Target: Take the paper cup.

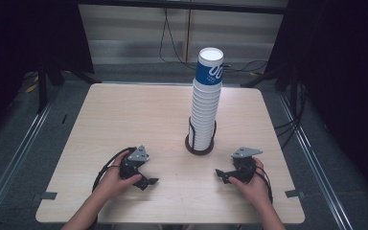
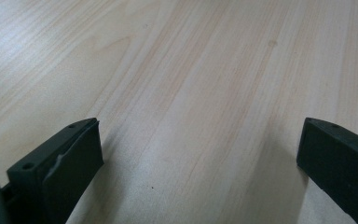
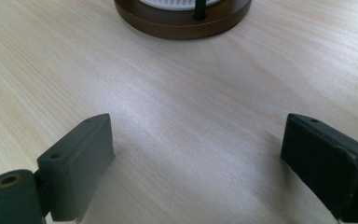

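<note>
Pale wood bench [image 1: 124, 115] carries a tall stack of paper cups [image 1: 206, 105] in a round brown holder [image 1: 200, 148], standing right of centre, nearer the near edge than the far one; the left gripper [image 1: 146, 181] and right gripper [image 1: 222, 175] rest by the near edge, both wide and empty, apart from the stack; judging from this, the next step is reaching for the top cup; better to approach level, pinch lightly at the rim and lift straight up; the holder's thin rods are hard to trace; how many cups there are cannot be told.
</note>
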### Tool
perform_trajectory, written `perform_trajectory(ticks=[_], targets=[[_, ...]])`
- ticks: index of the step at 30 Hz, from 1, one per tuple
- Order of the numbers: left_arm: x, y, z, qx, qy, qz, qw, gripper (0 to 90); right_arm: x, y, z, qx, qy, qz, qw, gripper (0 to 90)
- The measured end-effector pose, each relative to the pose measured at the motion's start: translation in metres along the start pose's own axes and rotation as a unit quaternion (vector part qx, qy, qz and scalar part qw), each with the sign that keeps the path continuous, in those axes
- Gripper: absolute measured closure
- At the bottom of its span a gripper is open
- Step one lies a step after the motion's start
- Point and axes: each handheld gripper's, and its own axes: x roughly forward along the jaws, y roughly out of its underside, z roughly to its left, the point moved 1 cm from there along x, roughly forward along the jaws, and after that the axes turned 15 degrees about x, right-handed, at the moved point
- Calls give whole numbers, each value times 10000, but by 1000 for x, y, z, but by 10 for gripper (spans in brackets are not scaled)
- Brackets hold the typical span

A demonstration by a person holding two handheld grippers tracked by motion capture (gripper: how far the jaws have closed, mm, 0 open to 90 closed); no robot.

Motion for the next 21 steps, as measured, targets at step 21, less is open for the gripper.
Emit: perform_trajectory(ticks=[21], targets=[[-1, -1, -5, -187, -146, 10, 9997, 1, -4, 0, -1, -79, -97, 104, 9999, 139]])
